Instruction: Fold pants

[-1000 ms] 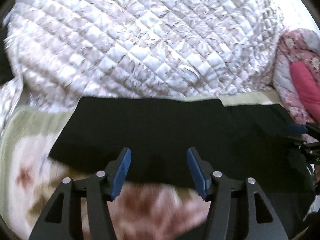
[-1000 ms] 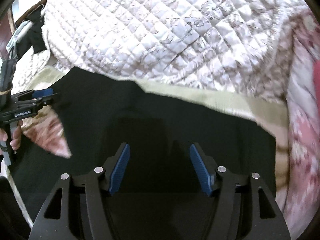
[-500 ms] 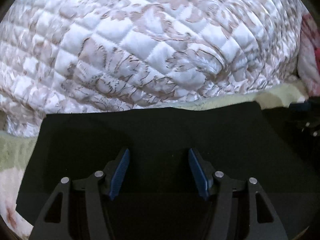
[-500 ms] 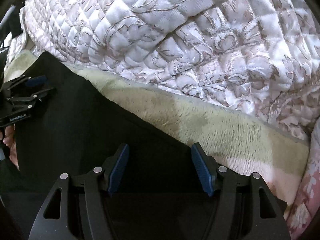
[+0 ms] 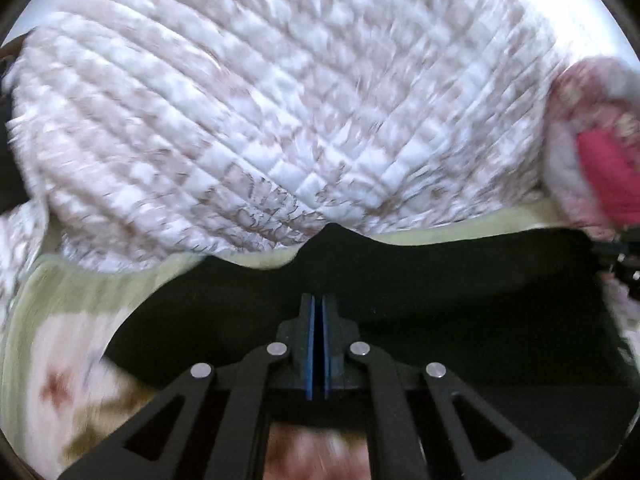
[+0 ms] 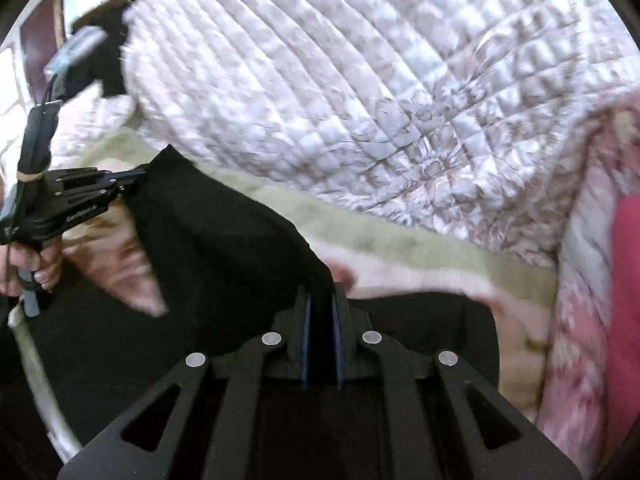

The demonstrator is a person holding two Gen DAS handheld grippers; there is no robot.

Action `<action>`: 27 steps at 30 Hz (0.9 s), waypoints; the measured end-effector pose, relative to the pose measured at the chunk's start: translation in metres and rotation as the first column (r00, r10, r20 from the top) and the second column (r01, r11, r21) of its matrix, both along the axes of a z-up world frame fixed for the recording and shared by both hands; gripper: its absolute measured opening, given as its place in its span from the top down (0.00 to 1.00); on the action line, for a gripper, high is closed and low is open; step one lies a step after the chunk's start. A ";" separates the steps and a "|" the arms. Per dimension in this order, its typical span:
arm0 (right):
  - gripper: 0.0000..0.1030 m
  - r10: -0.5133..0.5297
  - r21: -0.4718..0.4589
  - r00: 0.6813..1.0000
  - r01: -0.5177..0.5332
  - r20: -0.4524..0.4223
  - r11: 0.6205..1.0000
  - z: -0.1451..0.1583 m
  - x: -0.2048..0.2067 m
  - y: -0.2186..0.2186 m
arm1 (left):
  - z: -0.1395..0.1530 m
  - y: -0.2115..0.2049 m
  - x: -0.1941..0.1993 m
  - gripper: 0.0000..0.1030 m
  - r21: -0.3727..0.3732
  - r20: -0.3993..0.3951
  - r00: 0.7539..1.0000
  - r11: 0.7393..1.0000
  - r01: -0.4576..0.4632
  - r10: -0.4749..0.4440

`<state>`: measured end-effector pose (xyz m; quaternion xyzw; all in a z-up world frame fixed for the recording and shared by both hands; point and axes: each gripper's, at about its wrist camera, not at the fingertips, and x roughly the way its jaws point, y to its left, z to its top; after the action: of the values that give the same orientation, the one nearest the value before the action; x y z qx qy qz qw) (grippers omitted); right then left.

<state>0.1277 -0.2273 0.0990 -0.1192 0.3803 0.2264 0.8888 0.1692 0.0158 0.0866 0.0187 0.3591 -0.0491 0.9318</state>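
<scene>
The black pants (image 5: 400, 300) lie on a green blanket (image 5: 72, 300), in front of the white quilt (image 5: 280, 100). The left gripper (image 5: 319, 308) has its jaws pressed together on the pants' far edge, left of the quilt's middle. The right gripper (image 6: 320, 304) clamps a raised fold of pants further right, its pads slightly apart around the cloth, near a pink cover (image 6: 624, 280).
</scene>
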 end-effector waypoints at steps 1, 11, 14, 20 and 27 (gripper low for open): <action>0.92 -0.004 0.018 1.000 0.004 -0.004 1.000 -0.001 -0.020 0.000 | 0.007 0.003 -0.015 0.96 -0.016 0.013 1.000 1.000 0.005 -0.004; 0.86 -0.146 0.082 0.944 0.177 -0.297 0.981 -0.088 -0.140 -0.015 | -0.041 0.012 -0.155 0.96 -0.147 -0.154 0.988 0.989 -0.012 -0.011; 0.76 -0.165 0.099 0.938 0.204 -0.304 0.974 -0.081 -0.148 -0.018 | -0.060 0.015 -0.173 0.95 -0.149 -0.227 0.974 0.988 -0.041 0.006; 0.51 -0.217 0.227 0.941 0.278 -0.261 0.933 -0.058 -0.172 -0.036 | -0.043 0.028 -0.197 0.94 -0.167 -0.207 0.978 0.983 -0.074 0.039; 0.51 -0.335 0.271 0.897 0.411 -0.288 0.870 -0.066 -0.171 -0.059 | -0.022 0.027 -0.159 0.63 -0.154 -0.146 0.987 0.984 -0.086 0.063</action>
<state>-0.0431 -0.2861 0.0330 0.1321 0.4547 0.1211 0.8724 0.0101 0.0430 0.0645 -0.0730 0.4194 -0.0442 0.9038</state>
